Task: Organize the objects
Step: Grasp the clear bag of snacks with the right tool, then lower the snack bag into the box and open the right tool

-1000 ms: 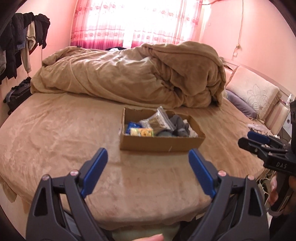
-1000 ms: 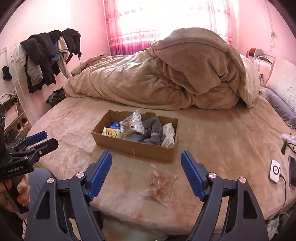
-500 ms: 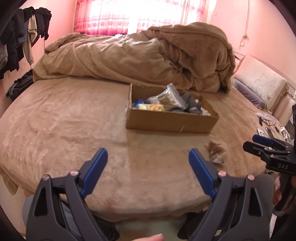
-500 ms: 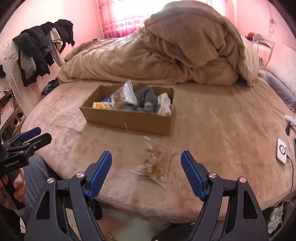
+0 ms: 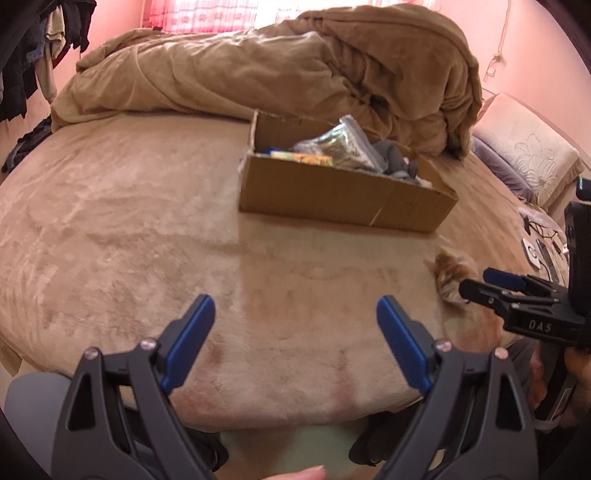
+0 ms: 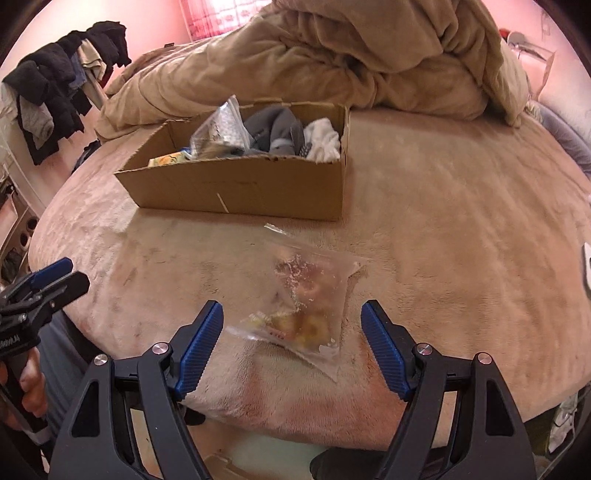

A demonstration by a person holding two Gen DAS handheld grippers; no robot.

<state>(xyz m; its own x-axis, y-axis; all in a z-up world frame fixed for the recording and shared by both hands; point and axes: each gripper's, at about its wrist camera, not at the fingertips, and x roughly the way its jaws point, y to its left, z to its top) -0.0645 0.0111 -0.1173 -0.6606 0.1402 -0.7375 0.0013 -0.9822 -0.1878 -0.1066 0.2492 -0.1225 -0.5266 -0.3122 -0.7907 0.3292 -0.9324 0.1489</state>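
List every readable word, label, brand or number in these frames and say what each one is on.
"DAS": on the body of the right gripper, seen in the left wrist view.
Lettering on the left gripper body: cut off at the frame edge, not readable.
Print on the yellow packet in the cardboard box: too blurred.
Clear plastic bag: small red marks, unreadable.

Rumpled tan duvet (image 5: 280,70), embroidered pillow (image 5: 524,155), dark hanging clothes (image 6: 55,99), pink curtain (image 5: 207,11)
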